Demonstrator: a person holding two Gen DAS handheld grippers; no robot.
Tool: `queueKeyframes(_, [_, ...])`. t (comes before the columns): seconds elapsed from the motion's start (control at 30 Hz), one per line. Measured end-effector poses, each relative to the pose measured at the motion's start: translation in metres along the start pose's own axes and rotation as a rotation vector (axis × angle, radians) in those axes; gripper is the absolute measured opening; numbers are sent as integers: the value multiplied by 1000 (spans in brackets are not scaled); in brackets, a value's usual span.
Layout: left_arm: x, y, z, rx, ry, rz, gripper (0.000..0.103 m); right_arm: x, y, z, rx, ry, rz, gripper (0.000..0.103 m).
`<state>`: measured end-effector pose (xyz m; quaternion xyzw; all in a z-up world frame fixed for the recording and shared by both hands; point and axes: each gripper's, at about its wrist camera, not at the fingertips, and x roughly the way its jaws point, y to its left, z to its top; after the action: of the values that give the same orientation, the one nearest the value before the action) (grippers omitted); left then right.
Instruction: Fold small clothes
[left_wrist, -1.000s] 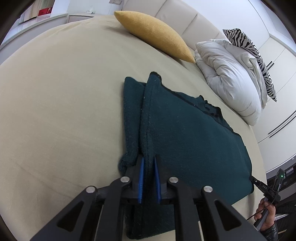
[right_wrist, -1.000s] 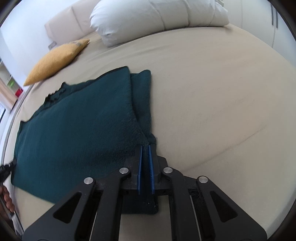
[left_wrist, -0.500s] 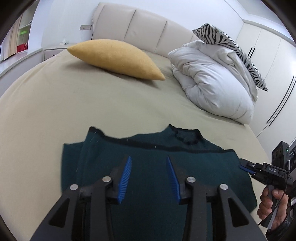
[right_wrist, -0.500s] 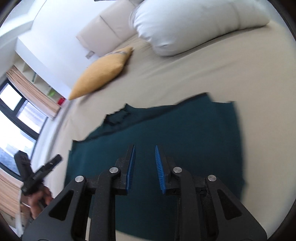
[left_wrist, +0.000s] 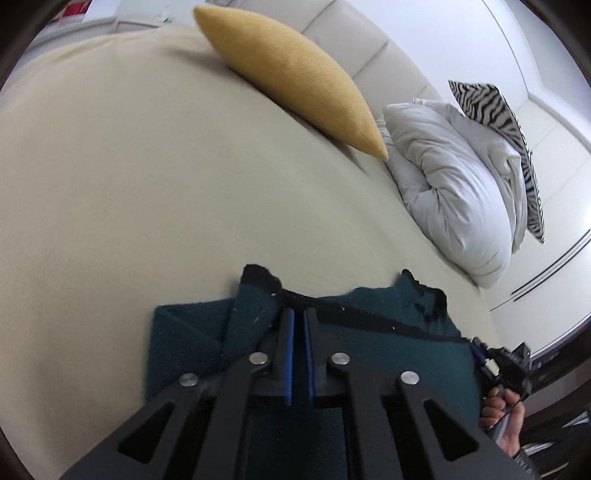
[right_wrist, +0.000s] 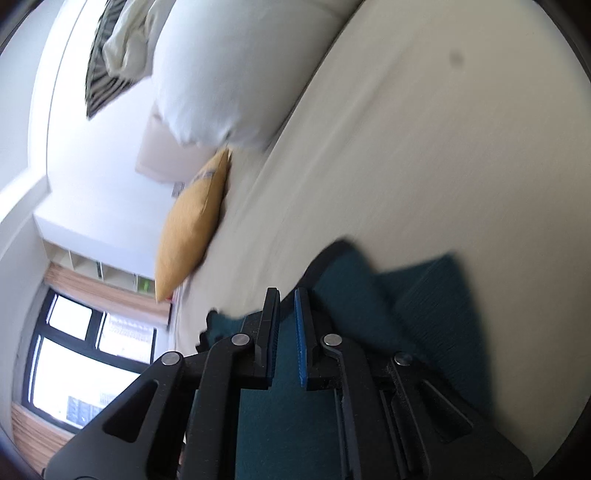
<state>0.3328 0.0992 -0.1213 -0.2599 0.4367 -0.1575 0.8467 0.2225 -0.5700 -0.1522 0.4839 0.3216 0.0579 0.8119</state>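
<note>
Teal sweater (left_wrist: 388, 354) lies on the bed (left_wrist: 129, 184) at 6 o'clock; left gripper (left_wrist: 298, 325) nearly closed at its black shoulder seam, grip uncertain; right gripper (right_wrist: 285, 310), blurred, narrowly parted over cloth: risk is lifting one layer and undoing the sleeve fold.

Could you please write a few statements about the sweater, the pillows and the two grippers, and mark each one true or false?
1. The sweater is dark teal with black trim. True.
2. The yellow pillow lies on top of the sweater. False: it lies apart, near the headboard.
3. The left gripper is near the sweater's shoulder edge. True.
4. The zebra-print pillow lies under the white duvet. False: it rests above it.
5. The right gripper has its fingers spread wide. False: only a narrow gap.
</note>
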Motion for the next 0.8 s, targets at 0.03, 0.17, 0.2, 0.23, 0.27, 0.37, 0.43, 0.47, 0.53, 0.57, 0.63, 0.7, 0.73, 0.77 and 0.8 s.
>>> queueKeyframes(0.03, [-4, -4, -2, 9, -1, 19, 6, -8, -3, 5, 10, -33, -44, 9])
queueKeyframes(0.17, [-35, -32, -12, 92, -66, 86, 40, -44, 18, -1, -14, -92, -110, 16])
queueKeyframes(0.2, [-47, -40, -20, 117, -89, 83, 46, -51, 31, -10, -64, -77, -95, 16])
queueKeyframes(0.23, [-58, -51, -30, 149, -101, 67, 48, -55, 49, -23, -131, -50, -82, 16])
queueKeyframes(0.27, [-66, -65, -44, 184, -95, 48, 51, -57, 66, -38, -183, -22, -52, 16])
queueKeyframes(0.37, [-73, -98, -88, 292, -42, 35, 54, -45, 114, -104, -279, 143, 99, 17])
queueKeyframes(0.43, [-64, -106, -110, 336, 15, 84, 54, -22, 137, -156, -323, 282, 154, 17])
queueKeyframes(0.47, [-58, -102, -119, 330, 50, 112, 54, -13, 142, -180, -333, 334, 181, 17])
queueKeyframes(0.53, [-52, -92, -128, 310, 72, 124, 53, 11, 144, -223, -360, 423, 163, 20])
queueKeyframes(0.57, [-55, -90, -131, 323, 58, 123, 53, 24, 136, -237, -353, 469, 125, 20])
queueKeyframes(0.63, [-59, -89, -132, 322, 65, 126, 53, 37, 115, -243, -295, 496, 101, 14])
queueKeyframes(0.7, [-60, -89, -132, 319, 79, 130, 53, 26, 99, -227, -239, 441, 128, 14])
queueKeyframes(0.73, [-60, -88, -133, 320, 79, 129, 53, 18, 92, -215, -217, 398, 111, 14])
queueKeyframes(0.77, [-61, -87, -134, 321, 77, 130, 53, 7, 82, -203, -195, 353, 98, 14])
queueKeyframes(0.8, [-61, -87, -133, 322, 78, 131, 53, -2, 74, -194, -176, 317, 86, 14])
